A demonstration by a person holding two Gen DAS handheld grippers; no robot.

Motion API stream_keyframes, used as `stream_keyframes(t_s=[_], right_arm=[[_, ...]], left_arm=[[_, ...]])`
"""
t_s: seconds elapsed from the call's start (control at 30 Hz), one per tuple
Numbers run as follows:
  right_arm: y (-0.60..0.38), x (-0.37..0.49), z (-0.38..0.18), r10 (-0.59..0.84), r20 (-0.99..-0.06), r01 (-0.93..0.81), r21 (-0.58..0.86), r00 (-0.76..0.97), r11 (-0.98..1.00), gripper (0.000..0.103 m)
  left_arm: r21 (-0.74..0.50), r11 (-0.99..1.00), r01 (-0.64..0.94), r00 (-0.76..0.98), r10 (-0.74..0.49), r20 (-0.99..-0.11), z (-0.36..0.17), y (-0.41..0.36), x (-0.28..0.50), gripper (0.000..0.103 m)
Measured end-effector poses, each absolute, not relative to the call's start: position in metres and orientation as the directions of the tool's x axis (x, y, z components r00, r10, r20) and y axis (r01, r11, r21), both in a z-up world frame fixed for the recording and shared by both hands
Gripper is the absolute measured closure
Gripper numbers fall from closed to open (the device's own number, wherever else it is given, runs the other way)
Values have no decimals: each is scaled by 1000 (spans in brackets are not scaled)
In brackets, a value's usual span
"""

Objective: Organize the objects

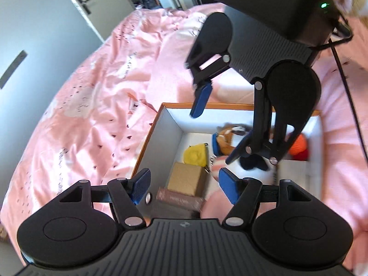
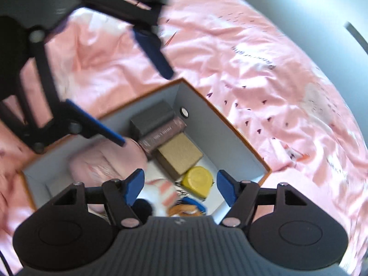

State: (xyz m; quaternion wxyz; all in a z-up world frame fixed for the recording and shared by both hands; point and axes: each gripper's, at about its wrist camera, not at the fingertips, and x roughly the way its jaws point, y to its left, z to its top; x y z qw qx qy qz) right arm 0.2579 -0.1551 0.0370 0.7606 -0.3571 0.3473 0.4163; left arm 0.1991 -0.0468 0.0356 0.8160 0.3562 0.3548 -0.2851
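An open box with an orange rim (image 1: 147, 138) (image 2: 230, 124) lies on a pink bed. Inside it are a tan block (image 1: 186, 181) (image 2: 179, 158), a brown book-like case (image 1: 179, 199) (image 2: 161, 135), a yellow round thing (image 1: 195, 155) (image 2: 197, 181), a plush toy (image 1: 226, 138) (image 2: 186, 210), a striped pink-white thing (image 2: 165, 191) and an orange ball (image 1: 299, 146). My left gripper (image 1: 184, 188) is open and empty over the box's near end. My right gripper (image 2: 181, 188) is open and empty above the box; it also shows in the left wrist view (image 1: 214, 135).
The pink patterned bedspread (image 1: 96, 105) (image 2: 276, 80) surrounds the box. Grey wardrobe doors (image 1: 46, 23) stand beyond the bed. A pink pouch (image 2: 103, 163) and a dark grey block (image 2: 151, 117) also lie in the box.
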Motion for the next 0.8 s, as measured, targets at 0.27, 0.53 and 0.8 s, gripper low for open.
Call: stream_keyframes(t_s=[0.27,0.53,0.8], right_arm=[[-167,193,65,420,-718,-763,-240,555,600,27],[-187,151,44,408,-576,-513,-24,709,858,20],[-201,87,11,286,-458,-303,37,842,952,18]], left_arm=[[405,694,596,654,-126,-746,80,-25,135,23],[215,913,346,749,-131,-650,76,-11,72,20],[48,991,125,842,-80,-533,42,-11,40,20]])
